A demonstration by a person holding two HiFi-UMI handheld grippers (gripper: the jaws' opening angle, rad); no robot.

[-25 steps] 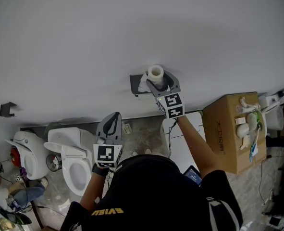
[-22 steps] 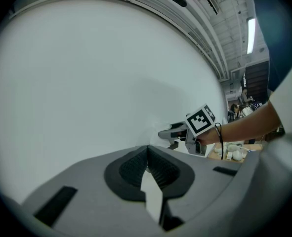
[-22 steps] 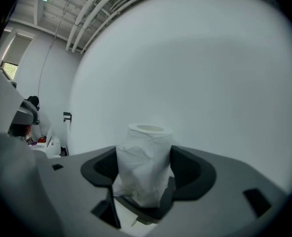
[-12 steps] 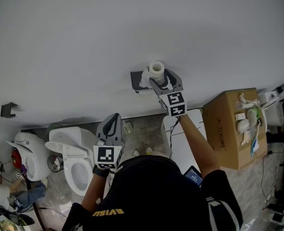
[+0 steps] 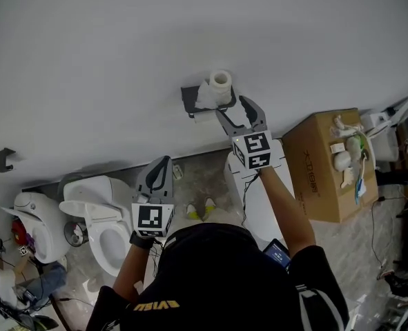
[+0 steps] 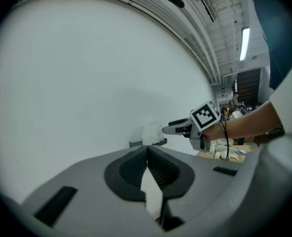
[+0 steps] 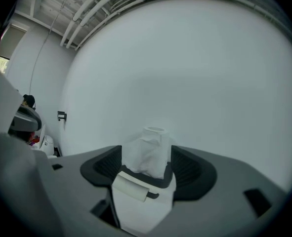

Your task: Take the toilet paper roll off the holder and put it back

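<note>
**The roll sits on its holder and the right gripper is open beside it**

In the head view we see the toilet paper roll [image 5: 217,87] standing on a dark holder [image 5: 188,102] on the plain white wall [image 5: 190,33]. The right gripper [image 5: 232,107] is just beside the roll, with its jaws wide apart and not touching it. The left gripper [image 5: 163,164] is well apart from them, above a shiny white toilet [image 5: 103,219]. From here we cannot make out its jaws.

The left gripper view shows them. Its black ribbed pads are pressed together with nothing in between. The roll is small and fuzzy here.

The right gripper view shows the roll up close. It is soft and crumpled, with a round tube on top, and the wide-open pads do not press it. A small white bar [image 7: 131,189] sits in front. The gripper hides the holder's bottom.
</note>
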